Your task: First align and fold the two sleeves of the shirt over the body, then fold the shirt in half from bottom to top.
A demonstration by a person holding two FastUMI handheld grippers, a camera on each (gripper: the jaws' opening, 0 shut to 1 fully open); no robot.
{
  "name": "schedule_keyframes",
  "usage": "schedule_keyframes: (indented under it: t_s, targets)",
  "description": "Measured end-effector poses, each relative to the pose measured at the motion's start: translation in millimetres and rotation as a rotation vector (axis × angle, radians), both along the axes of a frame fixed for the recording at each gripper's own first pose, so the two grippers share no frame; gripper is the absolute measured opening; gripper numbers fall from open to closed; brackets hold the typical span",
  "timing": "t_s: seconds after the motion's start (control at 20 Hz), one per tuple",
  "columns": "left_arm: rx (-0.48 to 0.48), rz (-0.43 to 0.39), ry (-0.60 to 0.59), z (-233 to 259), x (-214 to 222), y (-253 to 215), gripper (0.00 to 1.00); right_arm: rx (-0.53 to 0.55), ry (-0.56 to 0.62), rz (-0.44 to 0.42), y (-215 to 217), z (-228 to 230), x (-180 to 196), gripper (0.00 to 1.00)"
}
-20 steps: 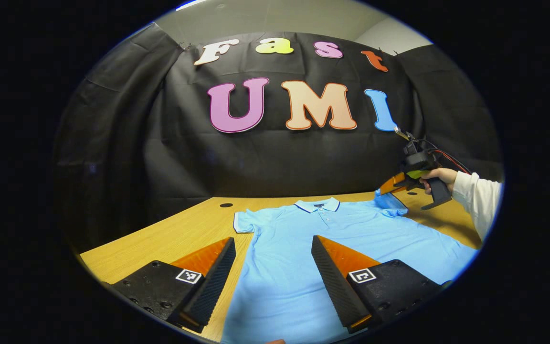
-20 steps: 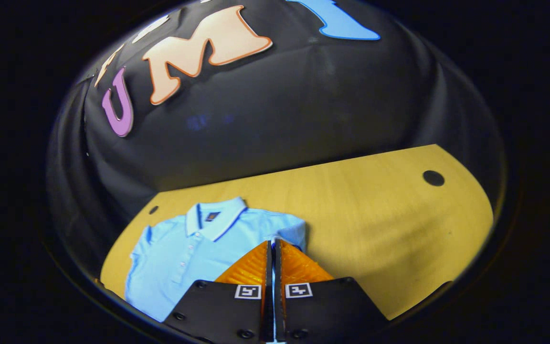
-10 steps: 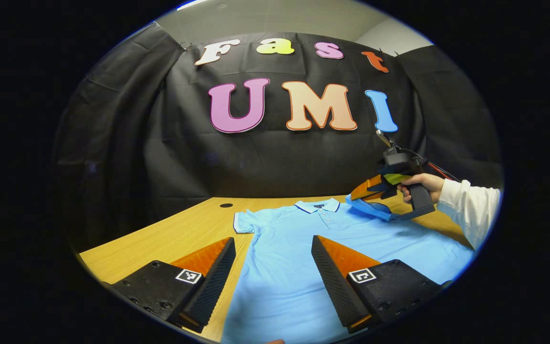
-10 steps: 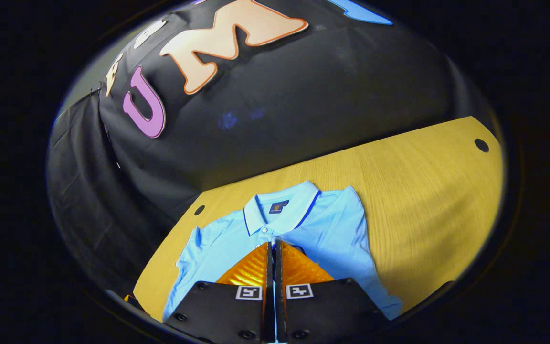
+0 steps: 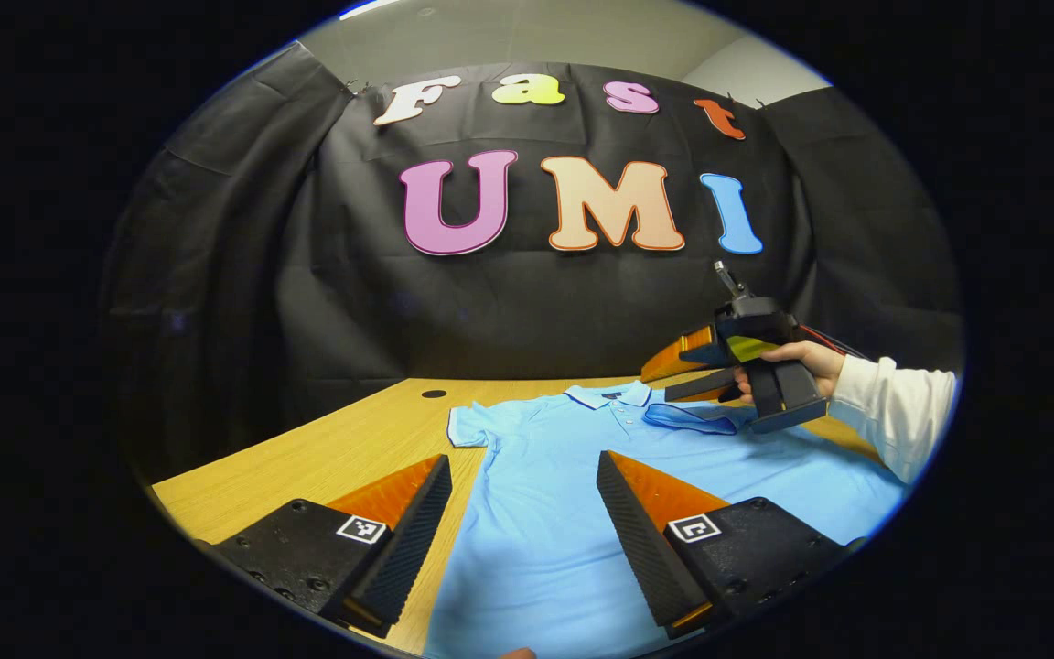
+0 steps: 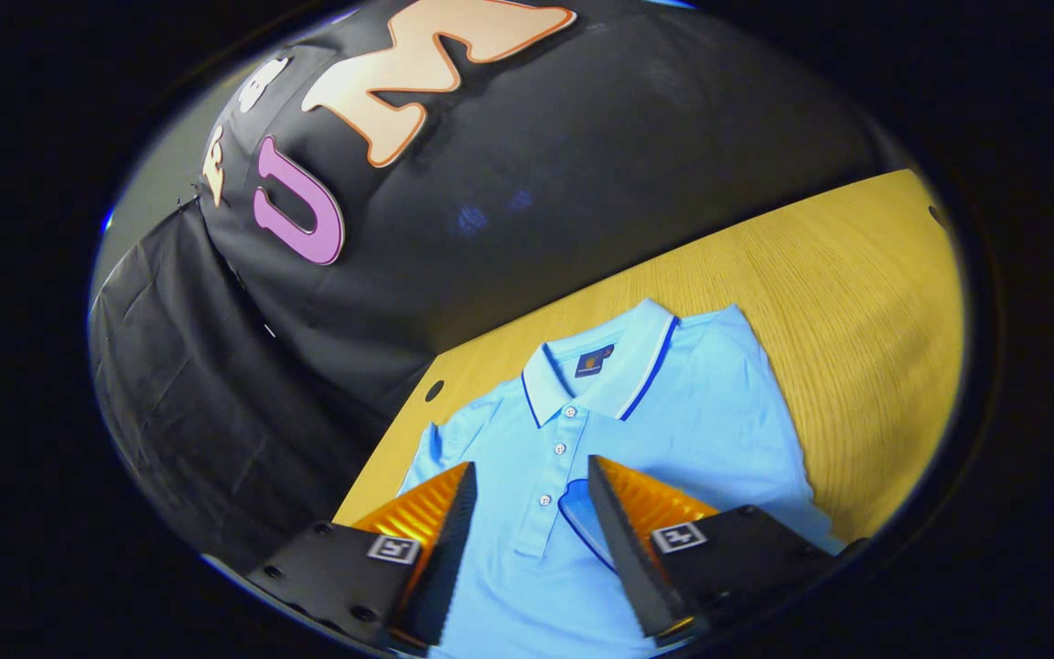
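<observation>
— So, where is the shirt [image 5: 582, 476]?
— Flat on the desk [image 5: 326, 458], collar toward the booth wall; its one sleeve [image 5: 687, 419] lies folded over the chest, the other sleeve [image 5: 465, 426] spread out.
— And the right tongs [image 6: 527, 513]?
— Spread wide above the buttons, gripping nothing; a hand [image 5: 797, 361] holds them.
— The left tongs [image 5: 522, 513]?
— Wide apart too, empty, over the shirt's lower body.

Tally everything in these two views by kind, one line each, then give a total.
Shirts: 1, the light blue polo shirt
Grippers: 2, the left gripper and the right gripper, both open
Tables: 1, the wooden table
Hands: 1, the hand holding the right gripper
Total: 5
</observation>
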State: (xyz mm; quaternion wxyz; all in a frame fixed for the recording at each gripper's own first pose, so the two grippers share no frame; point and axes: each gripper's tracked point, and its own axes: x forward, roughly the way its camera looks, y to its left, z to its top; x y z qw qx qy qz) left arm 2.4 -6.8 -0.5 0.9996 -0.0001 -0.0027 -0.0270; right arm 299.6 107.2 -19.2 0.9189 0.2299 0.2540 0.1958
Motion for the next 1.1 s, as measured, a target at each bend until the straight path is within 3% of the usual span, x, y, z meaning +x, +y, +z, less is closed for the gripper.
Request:
schedule_keyframes:
  t_s: [0.05, 0.3, 0.65, 0.8, 0.85, 1.1]
  targets:
    - [0.0, -0.001, -0.001, 0, 0, 0, 0.95, -0.016, -0.023, -0.003, -2, 4, -3, 0.96]
    - [-0.001, 0.003, -0.008, 1, -1, 0, 0.95, -0.059, -0.115, 0.0, -15, 30, -38, 0.98]
    - [0.015, -0.005, 0.041, -6, 5, -3, 0.95, -0.169, -0.294, -0.035, -56, 53, -120, 0.98]
    - [0.006, -0.004, 0.094, -13, 14, 3, 0.95, -0.155, -0.315, -0.023, -65, 50, -164, 0.98]
    - [-0.009, -0.006, 0.12, -15, 17, 5, 0.95, -0.155, -0.322, -0.022, -69, 47, -176, 0.94]
    - [-0.205, -0.069, 0.239, -10, 45, 15, 0.95, -0.221, -0.394, -0.037, -89, 37, -220, 0.98]
